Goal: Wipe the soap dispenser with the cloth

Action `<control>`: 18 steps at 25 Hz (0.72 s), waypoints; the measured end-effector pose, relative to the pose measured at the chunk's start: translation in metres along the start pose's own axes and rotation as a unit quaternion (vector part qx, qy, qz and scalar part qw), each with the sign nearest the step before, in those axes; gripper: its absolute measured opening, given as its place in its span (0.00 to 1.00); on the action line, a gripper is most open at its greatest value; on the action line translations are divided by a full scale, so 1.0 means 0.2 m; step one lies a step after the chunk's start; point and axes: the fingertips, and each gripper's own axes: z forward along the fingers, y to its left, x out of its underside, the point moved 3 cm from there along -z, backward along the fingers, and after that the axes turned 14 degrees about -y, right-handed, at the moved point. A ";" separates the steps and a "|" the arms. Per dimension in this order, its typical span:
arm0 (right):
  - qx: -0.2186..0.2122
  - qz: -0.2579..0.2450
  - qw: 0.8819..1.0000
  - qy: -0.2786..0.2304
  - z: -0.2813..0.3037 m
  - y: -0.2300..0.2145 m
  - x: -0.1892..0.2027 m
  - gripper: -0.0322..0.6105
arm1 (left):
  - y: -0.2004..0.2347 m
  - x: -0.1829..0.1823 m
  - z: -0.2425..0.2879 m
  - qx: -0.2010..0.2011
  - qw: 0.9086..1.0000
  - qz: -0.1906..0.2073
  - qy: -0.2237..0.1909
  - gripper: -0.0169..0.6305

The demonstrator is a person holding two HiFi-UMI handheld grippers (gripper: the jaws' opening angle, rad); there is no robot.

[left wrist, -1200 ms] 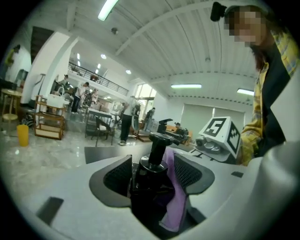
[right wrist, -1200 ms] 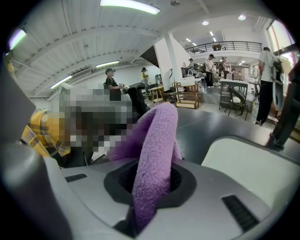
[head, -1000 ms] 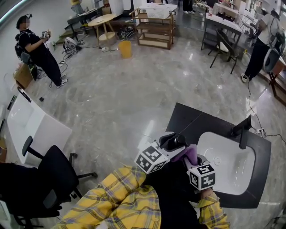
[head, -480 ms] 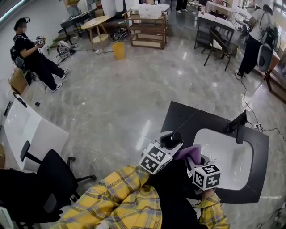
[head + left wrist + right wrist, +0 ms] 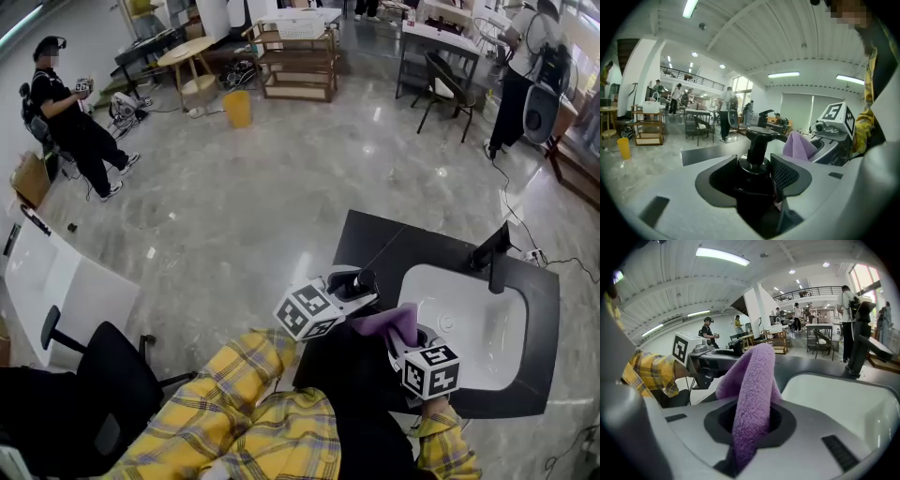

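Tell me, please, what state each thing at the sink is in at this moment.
soap dispenser: upright, gripped between the left claw's jaws
cloth: bunched, pinched in the right claw, free end standing up
left claw: jaws have just been closing, shut on the soap dispenser
right claw: shut on the cloth
sink: basin bare, no water visible
faucet: no water seen running

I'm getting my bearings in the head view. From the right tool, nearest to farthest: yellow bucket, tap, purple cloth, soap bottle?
1. The purple cloth, gripped in the right tool.
2. The soap bottle, just to its left.
3. The tap, across the sink.
4. The yellow bucket, far across the floor.
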 end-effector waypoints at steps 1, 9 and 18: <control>0.000 0.001 1.000 0.000 0.00 0.00 0.00 0.11 | 0.00 0.00 0.00 0.011 1.000 -0.005 -0.001 0.35; 0.001 0.007 1.000 -0.002 -0.03 0.00 0.01 0.11 | 0.02 0.00 0.05 0.094 0.996 -0.006 -0.001 0.35; 0.009 0.016 1.000 -0.003 -0.06 0.00 0.02 0.11 | 0.05 -0.02 0.08 0.163 0.987 -0.004 -0.002 0.35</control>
